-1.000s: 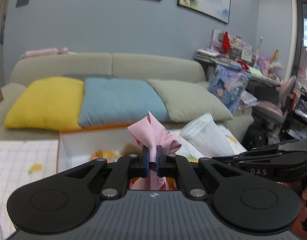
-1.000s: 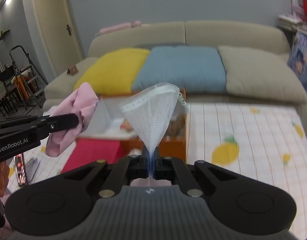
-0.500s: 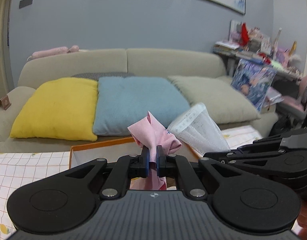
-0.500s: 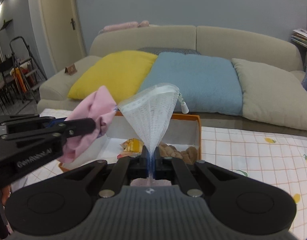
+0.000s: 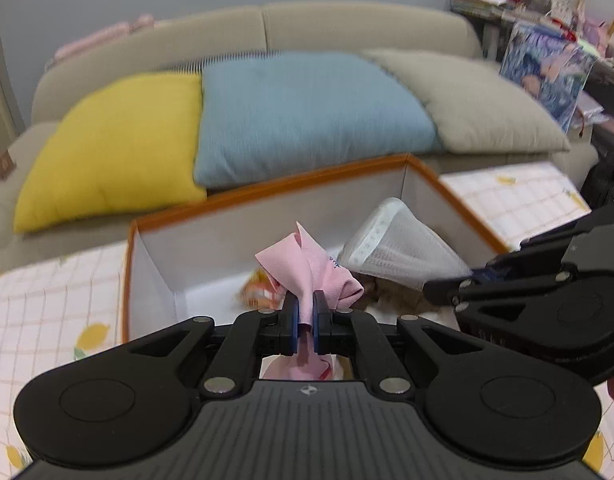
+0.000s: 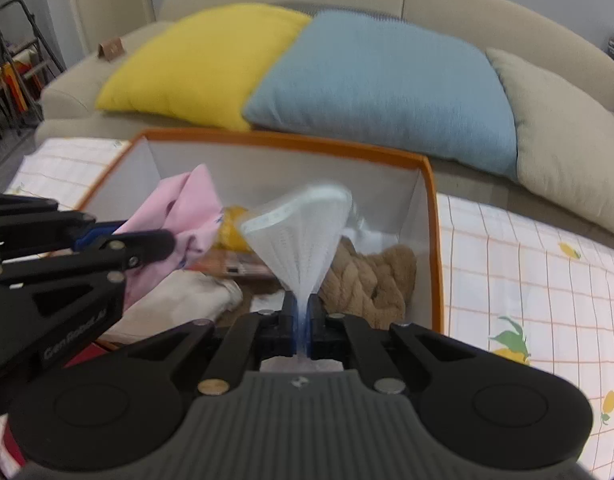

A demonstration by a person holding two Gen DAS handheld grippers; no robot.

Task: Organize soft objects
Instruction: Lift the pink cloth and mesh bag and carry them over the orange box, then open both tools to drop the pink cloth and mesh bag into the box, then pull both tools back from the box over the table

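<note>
Left wrist view: the black gripper body blocks the near half of the orange-rimmed white cardboard box [image 5: 459, 196], so its floor is mostly hidden. The left gripper [image 5: 305, 314] is clenched on a crumpled pink cloth [image 5: 307, 268]; the cloth bunches above the blue finger pads and a tail hangs below them, partly hidden. The cloth sits over the box interior. Behind it an orange-and-yellow item [image 5: 257, 290] is blurred and cannot be identified. The right gripper [image 5: 447, 286] enters from the right, cut off by the frame edge, pinching a white mesh fabric piece [image 5: 403, 248] that fans out over the box.

Right wrist view: the right gripper [image 6: 303, 316] is closed tight on the narrow end of the white mesh fabric piece [image 6: 303, 236], whose upper edge is motion-blurred. The box [image 6: 431, 216] holds a tan braided knit item [image 6: 367, 280] at right, a cream cloth [image 6: 179, 304] at left and a yellow item [image 6: 233, 232], half hidden behind the mesh. The left gripper [image 6: 163, 244] holds the pink cloth [image 6: 187, 208] above the box's left side. A checked lemon-print tablecloth [image 6: 527, 280] lies beneath the box; yellow, blue and beige cushions lie on the sofa beyond.
</note>
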